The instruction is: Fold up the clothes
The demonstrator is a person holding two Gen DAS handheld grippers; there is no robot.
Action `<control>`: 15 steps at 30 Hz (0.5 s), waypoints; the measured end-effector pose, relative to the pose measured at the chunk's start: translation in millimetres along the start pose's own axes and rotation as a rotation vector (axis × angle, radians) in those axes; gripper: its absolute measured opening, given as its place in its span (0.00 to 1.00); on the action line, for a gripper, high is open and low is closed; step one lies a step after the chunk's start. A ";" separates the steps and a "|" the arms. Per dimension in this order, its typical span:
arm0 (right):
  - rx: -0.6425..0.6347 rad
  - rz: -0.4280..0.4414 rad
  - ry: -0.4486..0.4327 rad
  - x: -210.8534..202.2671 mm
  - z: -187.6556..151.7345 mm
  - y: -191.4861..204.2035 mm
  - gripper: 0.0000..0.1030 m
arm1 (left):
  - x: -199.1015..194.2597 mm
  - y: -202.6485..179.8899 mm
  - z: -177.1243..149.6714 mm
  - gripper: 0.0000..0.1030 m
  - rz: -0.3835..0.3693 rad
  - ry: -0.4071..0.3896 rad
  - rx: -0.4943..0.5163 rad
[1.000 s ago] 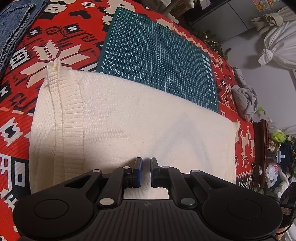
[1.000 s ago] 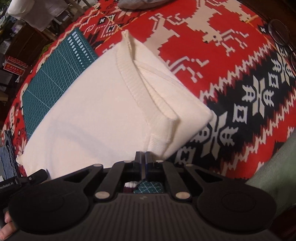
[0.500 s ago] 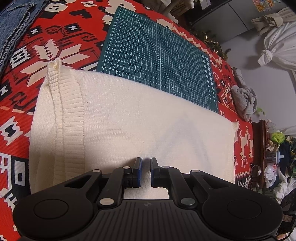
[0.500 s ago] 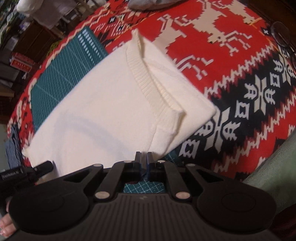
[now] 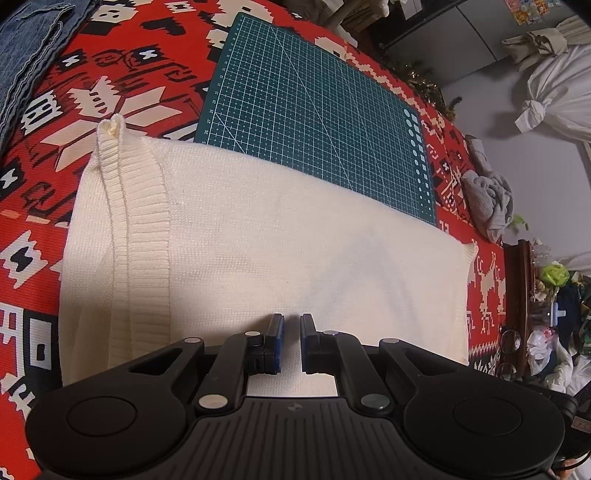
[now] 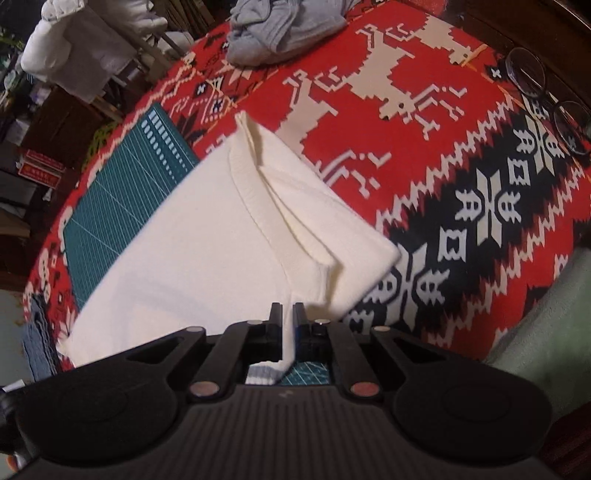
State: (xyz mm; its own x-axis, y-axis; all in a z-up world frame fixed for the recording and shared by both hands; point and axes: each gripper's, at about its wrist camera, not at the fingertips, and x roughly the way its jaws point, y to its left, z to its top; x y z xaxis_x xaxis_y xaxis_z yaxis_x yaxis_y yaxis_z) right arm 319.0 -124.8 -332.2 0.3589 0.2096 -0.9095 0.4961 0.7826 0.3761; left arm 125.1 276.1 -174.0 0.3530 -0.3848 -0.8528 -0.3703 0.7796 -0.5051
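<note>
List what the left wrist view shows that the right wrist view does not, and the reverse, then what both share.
Only the left wrist view: the left hand-held gripper, slightly open over the cream sweater; blue denim at the top left corner; the sweater's ribbed band.

Only the right wrist view: the right hand-held gripper pinching a sweater edge; round eyeglasses; reindeer motifs on the cloth.

Both: the sweater, the green cutting mat, the red patterned tablecloth and a crumpled grey garment.
</note>
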 end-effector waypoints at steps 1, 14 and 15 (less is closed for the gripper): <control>0.005 -0.003 0.006 4.4 2.1 0.6 0.05 | 0.0 -0.4 0.0 0.07 0.001 0.000 0.001; 0.082 -0.137 -0.025 10.8 7.7 -21.6 0.03 | -2.7 0.7 -0.9 0.07 0.002 -0.006 -0.001; 0.090 -0.122 -0.031 7.3 7.4 -22.7 0.03 | -3.2 0.6 -0.8 0.07 0.000 -0.008 -0.001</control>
State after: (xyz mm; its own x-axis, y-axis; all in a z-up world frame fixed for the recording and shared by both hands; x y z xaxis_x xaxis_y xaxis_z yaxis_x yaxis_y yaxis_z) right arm 316.3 -145.3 -346.1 0.3158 0.0969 -0.9439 0.6056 0.7452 0.2791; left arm 123.1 277.4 -171.7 0.3595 -0.3812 -0.8517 -0.3708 0.7793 -0.5052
